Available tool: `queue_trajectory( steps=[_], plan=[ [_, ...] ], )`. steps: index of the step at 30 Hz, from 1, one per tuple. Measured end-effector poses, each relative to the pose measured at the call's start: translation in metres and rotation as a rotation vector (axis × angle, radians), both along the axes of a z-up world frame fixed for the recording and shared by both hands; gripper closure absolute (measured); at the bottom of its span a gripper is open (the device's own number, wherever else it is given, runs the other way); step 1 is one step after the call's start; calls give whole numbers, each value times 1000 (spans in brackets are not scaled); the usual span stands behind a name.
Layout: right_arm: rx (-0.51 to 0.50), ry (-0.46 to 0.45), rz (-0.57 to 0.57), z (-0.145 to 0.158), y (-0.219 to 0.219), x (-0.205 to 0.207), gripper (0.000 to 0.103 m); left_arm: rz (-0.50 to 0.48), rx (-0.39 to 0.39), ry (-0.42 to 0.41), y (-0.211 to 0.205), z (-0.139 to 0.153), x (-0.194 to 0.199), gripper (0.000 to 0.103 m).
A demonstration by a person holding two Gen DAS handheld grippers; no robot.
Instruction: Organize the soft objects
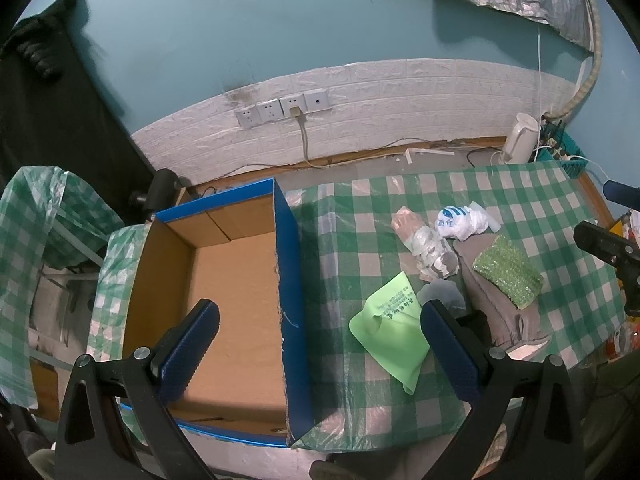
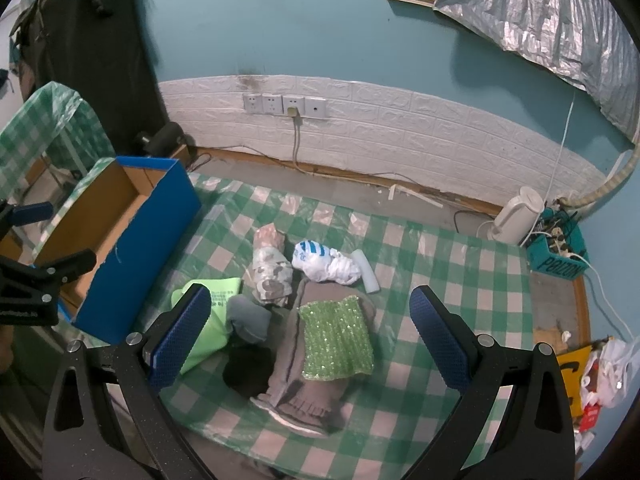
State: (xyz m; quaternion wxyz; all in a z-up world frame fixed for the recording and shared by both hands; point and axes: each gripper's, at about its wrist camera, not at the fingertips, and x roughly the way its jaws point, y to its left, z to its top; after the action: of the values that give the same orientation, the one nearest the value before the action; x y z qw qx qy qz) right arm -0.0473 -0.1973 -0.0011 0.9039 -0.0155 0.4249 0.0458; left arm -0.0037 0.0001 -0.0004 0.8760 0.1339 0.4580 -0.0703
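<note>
A pile of soft things lies on the green checked tablecloth (image 2: 432, 256): a green sequin cloth (image 2: 336, 340) on a grey-brown folded towel (image 2: 308, 392), a light green bag (image 2: 210, 320), a grey sock (image 2: 248, 318), a black cloth (image 2: 248, 372), a patterned roll (image 2: 270, 268) and a white and blue bag (image 2: 324, 264). An open blue cardboard box (image 1: 236, 304) stands at the left, empty. My left gripper (image 1: 320, 356) is open over the box's right wall. My right gripper (image 2: 308, 340) is open above the pile.
A white kettle (image 2: 516, 220) and a teal basket of cables (image 2: 560, 252) stand at the back right. Wall sockets (image 2: 284, 105) with a cable are behind. A chair covered in checked plastic (image 2: 44, 128) is at the left. Bags (image 2: 604, 376) lie off the right edge.
</note>
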Motion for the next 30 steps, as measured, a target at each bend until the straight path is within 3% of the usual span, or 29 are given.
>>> queue_trajectory(
  steps=[30],
  plan=[
    [-3, 7, -2, -2, -2, -1, 4, -12, -2, 21, -1, -7, -1, 1]
  ],
)
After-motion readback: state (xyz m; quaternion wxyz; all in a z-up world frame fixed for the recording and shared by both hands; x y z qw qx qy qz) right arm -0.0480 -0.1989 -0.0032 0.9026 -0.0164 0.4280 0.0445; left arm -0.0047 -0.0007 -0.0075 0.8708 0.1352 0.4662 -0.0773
